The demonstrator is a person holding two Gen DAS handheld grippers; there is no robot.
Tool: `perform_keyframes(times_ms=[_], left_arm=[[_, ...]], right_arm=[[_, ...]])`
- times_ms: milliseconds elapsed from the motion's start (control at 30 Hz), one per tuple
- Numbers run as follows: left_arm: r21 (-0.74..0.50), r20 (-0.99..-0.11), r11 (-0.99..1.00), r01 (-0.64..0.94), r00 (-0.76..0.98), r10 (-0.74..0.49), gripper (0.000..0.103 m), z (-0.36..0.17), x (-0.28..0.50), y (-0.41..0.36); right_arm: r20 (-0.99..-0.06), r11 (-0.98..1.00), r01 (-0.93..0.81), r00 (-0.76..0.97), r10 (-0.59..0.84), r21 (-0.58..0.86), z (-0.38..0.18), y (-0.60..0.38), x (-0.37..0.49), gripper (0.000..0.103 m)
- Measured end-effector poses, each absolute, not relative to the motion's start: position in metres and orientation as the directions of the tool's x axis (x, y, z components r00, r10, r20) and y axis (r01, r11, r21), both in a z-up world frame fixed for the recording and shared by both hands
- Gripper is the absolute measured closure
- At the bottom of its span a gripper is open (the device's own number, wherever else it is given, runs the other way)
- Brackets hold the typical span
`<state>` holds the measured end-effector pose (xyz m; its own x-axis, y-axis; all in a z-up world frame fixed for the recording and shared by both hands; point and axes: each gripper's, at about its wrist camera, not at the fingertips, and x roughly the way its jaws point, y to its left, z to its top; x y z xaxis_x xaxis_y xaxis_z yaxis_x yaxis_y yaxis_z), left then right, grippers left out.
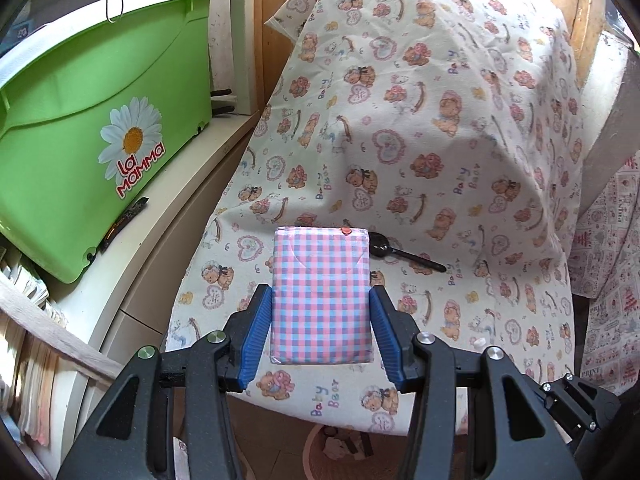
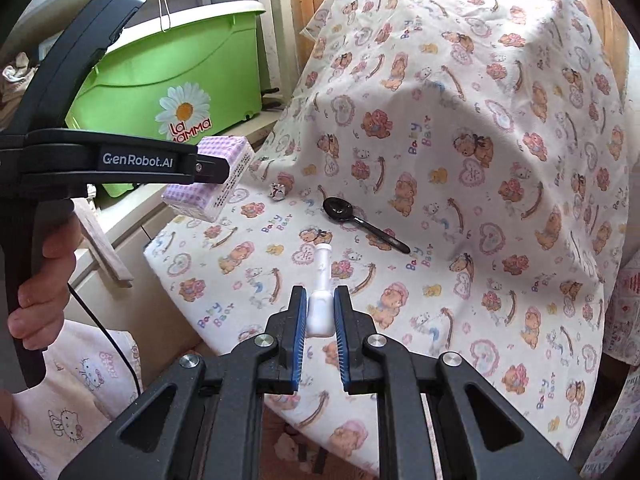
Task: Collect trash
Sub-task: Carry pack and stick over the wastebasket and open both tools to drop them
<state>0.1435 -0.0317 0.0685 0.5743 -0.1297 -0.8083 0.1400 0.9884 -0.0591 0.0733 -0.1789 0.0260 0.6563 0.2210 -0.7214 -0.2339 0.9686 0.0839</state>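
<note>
My left gripper (image 1: 320, 292) is shut on a pink and blue checked tissue pack (image 1: 322, 292), held above the bear-print cloth (image 1: 440, 128). From the right wrist view the same gripper (image 2: 216, 168) and the tissue pack (image 2: 208, 196) show at the left, with a hand (image 2: 44, 280) on the handle. My right gripper (image 2: 320, 292) is shut on a small white plastic bottle (image 2: 321, 304), its neck pointing away. A black plastic spoon (image 2: 360, 224) lies on the cloth (image 2: 480, 160) beyond it, also the spoon (image 1: 404, 256) in the left view. A small crumpled wrapper (image 2: 277, 191) lies near the spoon.
A green tub (image 1: 92, 120) with a daisy label stands on a white cabinet top (image 1: 168, 232) at the left. A pinkish basket (image 1: 344, 452) with scraps sits on the floor below the cloth's edge. A Hello Kitty print cloth (image 2: 80, 380) shows at lower left.
</note>
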Motion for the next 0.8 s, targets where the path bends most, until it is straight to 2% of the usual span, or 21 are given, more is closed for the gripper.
perform_keyframes(times_ms=[300,700,800], left_arm=[[-0.104,-0.823,0.984,0.147,0.543,-0.168,0.055,0.067,0.069,-0.027],[-0.078,-0.904,0.988,0.133,0.408,-0.127,0.055,-0.010,0.040,-0.033],[-0.104,-0.925,0.986,0.132,0.351,-0.144,0.055,-0.026,0.043,-0.032]], right_arm=[[-0.715,0.970,-0.210,0.658,0.235,0.126,0.024,-0.180,0.010,0.088],[-0.790,0.965,-0.228,0.564,0.242,0.133,-0.012,-0.171,-0.018,0.088],[-0.817,0.962,-0.238,0.523,0.243,0.134,-0.024,-0.167,-0.017,0.088]])
